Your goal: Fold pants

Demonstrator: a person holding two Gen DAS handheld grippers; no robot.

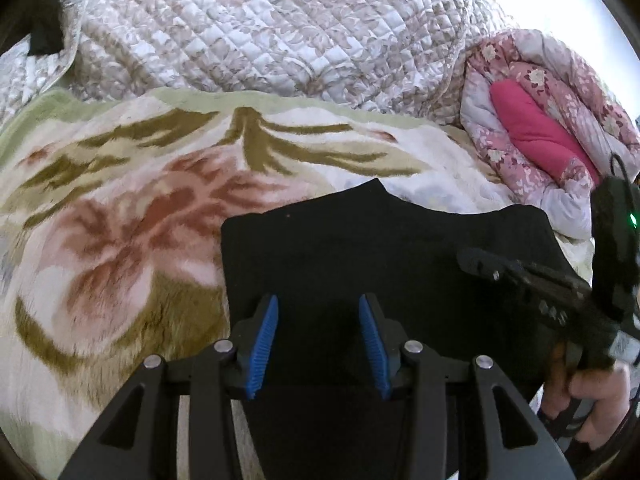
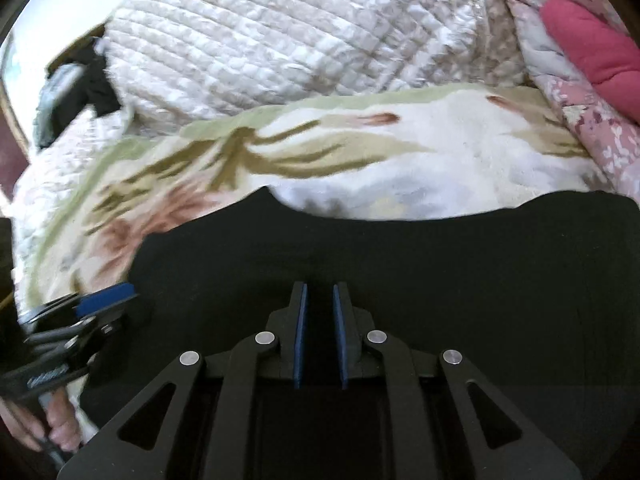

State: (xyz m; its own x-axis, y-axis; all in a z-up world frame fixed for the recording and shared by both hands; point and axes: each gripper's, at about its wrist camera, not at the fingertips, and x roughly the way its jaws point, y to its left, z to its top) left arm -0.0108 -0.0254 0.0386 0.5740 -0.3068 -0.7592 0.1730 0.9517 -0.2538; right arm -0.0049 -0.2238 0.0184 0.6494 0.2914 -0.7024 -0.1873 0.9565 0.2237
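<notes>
Pants, black and already doubled into a flat block, lay on a floral fleece blanket spread over the bed. Behind the blanket rose a pale quilted cover, and to the right of it sat a bundled pink flowered comforter with a magenta lining showing.

The left claw hovered over the near left part of the pants, its blue pads set apart with only dark cloth visible beyond the gap and nothing pinched between them: released. The right claw pointed down over the middle of the pants; its pads stood almost together, a narrow slit left between them. Whether any cloth sat in that slit could not be told against the black fabric.

In the left wrist view the right claw reached in from the right edge, a hand gripping its handle.
</notes>
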